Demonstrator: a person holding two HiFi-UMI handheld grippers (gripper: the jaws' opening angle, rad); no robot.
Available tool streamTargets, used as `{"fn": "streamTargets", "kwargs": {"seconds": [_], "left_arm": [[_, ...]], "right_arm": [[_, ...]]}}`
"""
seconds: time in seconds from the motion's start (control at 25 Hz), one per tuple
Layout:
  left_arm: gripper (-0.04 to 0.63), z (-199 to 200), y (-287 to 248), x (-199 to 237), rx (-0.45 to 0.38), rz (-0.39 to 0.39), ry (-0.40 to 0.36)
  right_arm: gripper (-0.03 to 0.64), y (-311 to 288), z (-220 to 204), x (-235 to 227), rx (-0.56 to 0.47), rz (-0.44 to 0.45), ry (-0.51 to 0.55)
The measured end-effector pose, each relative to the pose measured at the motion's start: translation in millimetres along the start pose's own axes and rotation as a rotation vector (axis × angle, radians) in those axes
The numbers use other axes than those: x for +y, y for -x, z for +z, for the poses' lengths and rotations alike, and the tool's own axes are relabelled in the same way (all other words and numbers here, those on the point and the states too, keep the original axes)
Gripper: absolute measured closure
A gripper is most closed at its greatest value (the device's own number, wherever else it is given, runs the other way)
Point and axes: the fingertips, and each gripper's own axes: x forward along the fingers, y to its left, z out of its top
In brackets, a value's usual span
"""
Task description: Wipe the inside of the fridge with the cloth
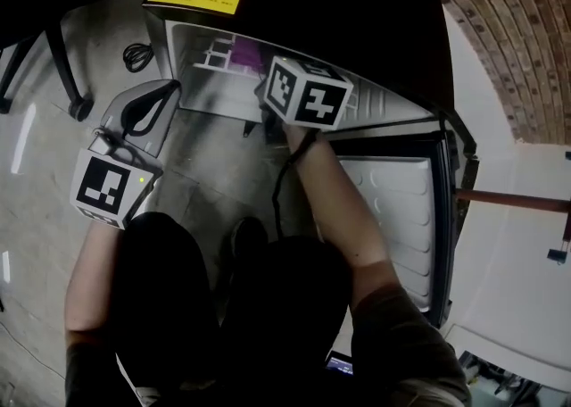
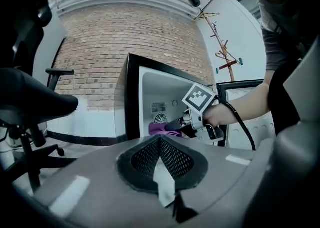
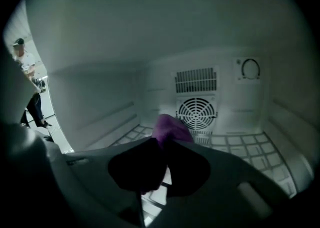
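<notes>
Left: left tool [image 2: 160, 139], clenched on nothing, idle outside the fridge [image 1: 210, 97], low over the floor [image 1: 205, 182].

Centre: right tool [image 3: 165, 141], inside the open cabinet, pinching the purple cloth [image 3: 171, 126]. Cloth bunched at the jaw tips, above the gridded shelf [image 3: 240, 144] and in front of the round fan grille [image 3: 196, 113].

Right: fridge door [image 1: 393, 209], swung wide.

Judged as the wiping step in hand, with side and rear walls probably yet to cover. Next calls for pressing the wad flat against a surface and sweeping across it, grip kept tight.

Cannot tell whether the cloth touches the shelf, the contact being hidden behind the jaws. In the head view, right tool's tips masked by its marker cube [image 1: 308, 93], and the upper interior lost in shadow.
</notes>
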Motion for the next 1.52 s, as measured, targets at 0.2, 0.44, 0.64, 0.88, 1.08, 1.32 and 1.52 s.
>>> {"fn": "streamTargets", "kwargs": {"seconds": [0.2,0.44,0.64,0.88,1.08,1.32,1.52], "left_arm": [[0.577,3,-15,-17,0.002,-0.05,-0.029],[0.577,15,-29,-32,-0.02,-0.09,-0.042],[0.577,21,-37,-46,-0.035,-0.126,-0.044],[0.577,19,-41,-53,-0.043,-0.141,-0.028],[0.577,26,-39,-54,-0.05,-0.146,-0.018],[0.577,29,-37,-54,-0.051,-0.142,-0.008],[0.577,29,-37,-60,-0.04,-0.153,-0.021]], "right_arm": [[0.565,24,-8,-46,0.006,-0.1,-0.072],[0.565,56,-15,-97,0.01,-0.26,-0.13],[0.565,84,-21,-132,-0.004,-0.417,-0.146],[0.565,90,-23,-134,-0.044,-0.394,-0.19],[0.565,97,-11,-129,-0.127,-0.399,-0.156],[0.565,140,54,-117,-0.441,-0.413,-0.103],[0.565,168,62,-132,-0.553,-0.507,-0.151]]}}
